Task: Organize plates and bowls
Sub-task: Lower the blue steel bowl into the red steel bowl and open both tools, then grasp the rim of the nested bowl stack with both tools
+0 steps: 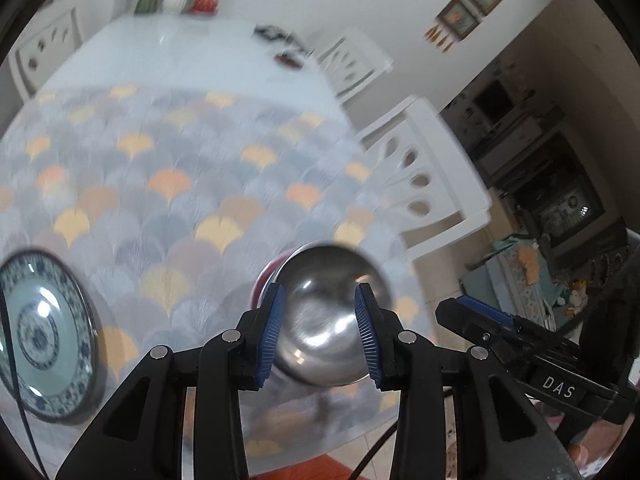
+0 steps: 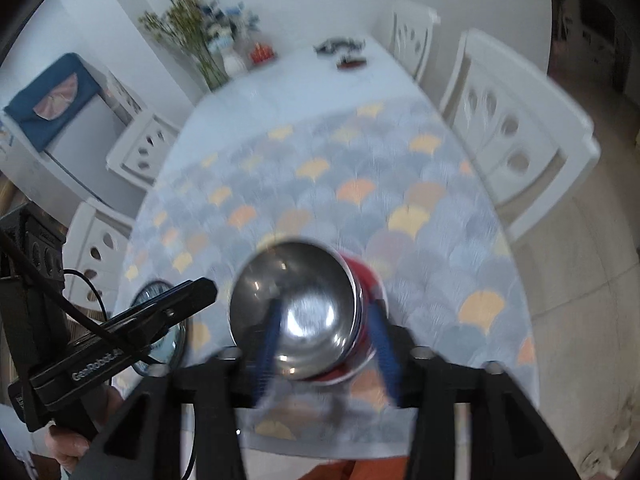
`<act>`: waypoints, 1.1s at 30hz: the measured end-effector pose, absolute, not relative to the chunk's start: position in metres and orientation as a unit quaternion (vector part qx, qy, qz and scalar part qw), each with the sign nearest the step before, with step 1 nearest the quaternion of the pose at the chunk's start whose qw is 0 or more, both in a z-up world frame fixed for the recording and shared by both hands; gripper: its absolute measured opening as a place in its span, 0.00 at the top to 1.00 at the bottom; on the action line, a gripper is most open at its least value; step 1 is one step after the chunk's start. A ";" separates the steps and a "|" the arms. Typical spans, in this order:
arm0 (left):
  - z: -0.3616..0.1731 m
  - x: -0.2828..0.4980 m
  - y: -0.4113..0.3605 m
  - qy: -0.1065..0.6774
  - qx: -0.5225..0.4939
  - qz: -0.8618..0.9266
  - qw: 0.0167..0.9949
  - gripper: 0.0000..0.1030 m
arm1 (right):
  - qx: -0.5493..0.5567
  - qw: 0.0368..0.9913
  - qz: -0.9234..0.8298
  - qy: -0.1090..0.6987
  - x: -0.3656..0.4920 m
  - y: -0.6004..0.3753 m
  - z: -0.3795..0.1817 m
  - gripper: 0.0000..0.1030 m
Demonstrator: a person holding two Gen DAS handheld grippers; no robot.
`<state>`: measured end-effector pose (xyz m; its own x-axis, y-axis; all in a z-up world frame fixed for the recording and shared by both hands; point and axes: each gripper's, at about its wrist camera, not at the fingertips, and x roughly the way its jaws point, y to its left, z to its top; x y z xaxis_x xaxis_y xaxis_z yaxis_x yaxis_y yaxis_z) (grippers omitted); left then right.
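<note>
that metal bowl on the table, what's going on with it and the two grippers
A person holds a gripper in each hand above a metal bowl with a red outside, standing on the patterned tablecloth. Both the left gripper and right gripper are open, framing the bowl without pressing it. A blue-patterned plate lies off to the left of the bowl.

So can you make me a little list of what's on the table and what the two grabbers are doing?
table: patterned cloth, white chairs beside it
bowl: shiny steel bowl, red outside, near the front edge
plate: blue-and-white plate, left of the bowl
left gripper: jaws open, either side of the bowl in its view; contact unclear
right gripper: jaws open, blurred, bowl between them
far end: vase of flowers
</note>
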<state>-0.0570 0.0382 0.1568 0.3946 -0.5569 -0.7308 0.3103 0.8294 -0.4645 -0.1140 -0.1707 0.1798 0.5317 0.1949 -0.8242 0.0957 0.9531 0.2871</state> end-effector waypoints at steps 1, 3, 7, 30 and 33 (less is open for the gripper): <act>0.168 -0.059 0.038 0.469 -0.123 -0.258 0.836 0.61 | 0.147 0.869 0.026 0.473 -0.116 -0.171 0.187 0.37; 0.183 -0.062 0.040 0.446 -0.120 -0.247 0.852 0.33 | 0.134 0.883 0.020 0.450 -0.120 -0.174 0.201 0.28; 0.185 -0.063 0.044 0.437 -0.130 -0.244 0.856 0.19 | 0.139 0.881 0.016 0.452 -0.120 -0.182 0.201 0.17; 0.045 -0.038 0.031 0.588 -0.221 -0.198 0.753 0.37 | 0.206 0.789 0.073 0.574 -0.072 -0.211 0.072 0.17; 0.039 -0.038 0.028 0.592 -0.218 -0.197 0.751 0.57 | 0.202 0.780 0.087 0.586 -0.064 -0.207 0.059 0.24</act>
